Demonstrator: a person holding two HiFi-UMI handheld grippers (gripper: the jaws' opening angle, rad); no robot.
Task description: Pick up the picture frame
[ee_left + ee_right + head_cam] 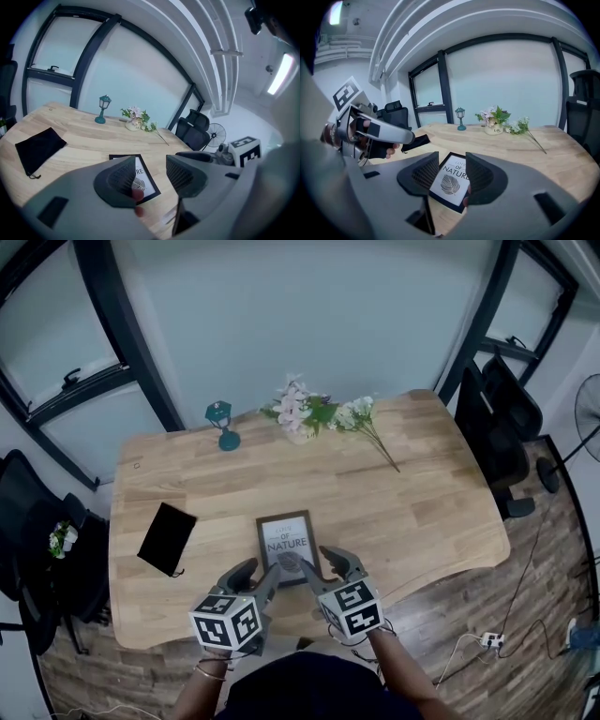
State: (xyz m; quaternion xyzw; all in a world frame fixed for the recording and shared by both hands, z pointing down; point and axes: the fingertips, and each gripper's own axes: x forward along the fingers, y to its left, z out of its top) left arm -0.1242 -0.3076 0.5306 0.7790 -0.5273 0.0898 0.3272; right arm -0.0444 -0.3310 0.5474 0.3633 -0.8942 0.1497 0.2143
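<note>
The picture frame (286,545), black-edged with a white leaf print, lies flat on the wooden table (412,512) close to its near edge. My left gripper (255,575) hovers open at the frame's near left corner. My right gripper (326,566) is open at its near right side. In the left gripper view the frame (143,183) shows past the spread jaws of my left gripper (153,170). The right gripper view has the frame (451,183) beyond the gap of my right gripper (448,168). Neither gripper holds anything.
A black pouch (167,538) lies left of the frame. At the table's back stand a small teal lantern (221,424) and a vase of flowers (300,413), with a loose flower stem (370,432) beside it. Office chairs (502,427) stand to the right.
</note>
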